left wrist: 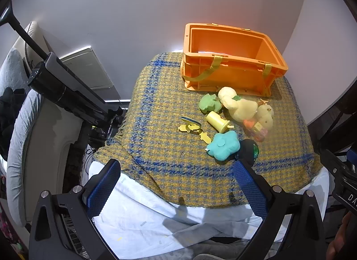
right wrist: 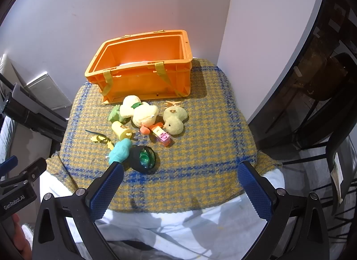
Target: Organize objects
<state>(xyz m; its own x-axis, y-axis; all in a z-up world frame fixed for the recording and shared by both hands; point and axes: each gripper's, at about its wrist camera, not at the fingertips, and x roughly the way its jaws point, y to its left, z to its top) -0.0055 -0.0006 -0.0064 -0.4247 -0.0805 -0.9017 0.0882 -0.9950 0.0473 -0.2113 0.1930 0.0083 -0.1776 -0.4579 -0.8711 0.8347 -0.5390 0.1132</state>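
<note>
An orange crate (left wrist: 229,68) (right wrist: 142,74) stands at the back of a plaid-covered table. Toys lie in front of it: a cream plush duck (left wrist: 236,103) (right wrist: 140,110), a yellow plush chick (right wrist: 175,118) (left wrist: 265,116), a green toy (left wrist: 209,102) (right wrist: 116,114), a yellow cup (left wrist: 217,121) (right wrist: 121,130), a teal plush flower (left wrist: 224,145) (right wrist: 120,150), a dark ball with a green centre (right wrist: 144,159) (left wrist: 248,149), a pink block toy (right wrist: 162,137) and yellow keys (left wrist: 191,127). My left gripper (left wrist: 176,177) and right gripper (right wrist: 180,181) are open and empty, near the table's front edge.
The plaid blanket (left wrist: 169,126) lies over a white sheet (left wrist: 142,222). A wall corner stands behind the crate. A black tripod (left wrist: 67,90) and a sofa are at the left. A dark chair (right wrist: 330,126) stands at the right.
</note>
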